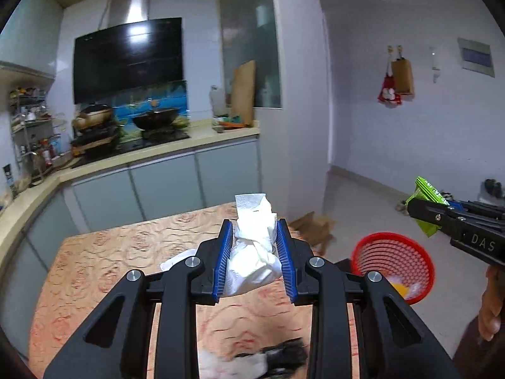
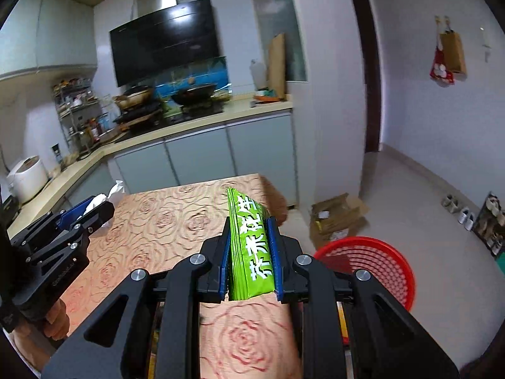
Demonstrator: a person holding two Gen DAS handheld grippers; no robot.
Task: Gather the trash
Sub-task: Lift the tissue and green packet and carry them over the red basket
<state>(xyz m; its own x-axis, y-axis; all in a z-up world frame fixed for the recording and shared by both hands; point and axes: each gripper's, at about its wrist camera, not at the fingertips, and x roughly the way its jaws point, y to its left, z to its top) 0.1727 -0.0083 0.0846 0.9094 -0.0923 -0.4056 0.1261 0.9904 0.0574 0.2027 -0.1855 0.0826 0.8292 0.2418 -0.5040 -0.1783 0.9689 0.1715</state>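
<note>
My left gripper [image 1: 255, 225] is shut on a crumpled white paper towel [image 1: 254, 249] and holds it above the rose-patterned table [image 1: 104, 259]. It also shows in the right wrist view [image 2: 94, 210] at the left. My right gripper [image 2: 249, 224] is shut on a green snack packet [image 2: 251, 246], held above the table's right edge. The right gripper also shows in the left wrist view [image 1: 423, 208], over a red mesh basket [image 1: 394, 252] on the floor. The basket [image 2: 372, 262] sits just right of the table and holds a yellow scrap [image 1: 399, 287].
More white paper [image 1: 175, 260] lies on the table by the left gripper. A blurred dark and white object [image 1: 268, 360] lies near the front. Flattened cardboard [image 2: 337, 214] lies on the floor. A kitchen counter [image 2: 202, 120] with a stove runs behind.
</note>
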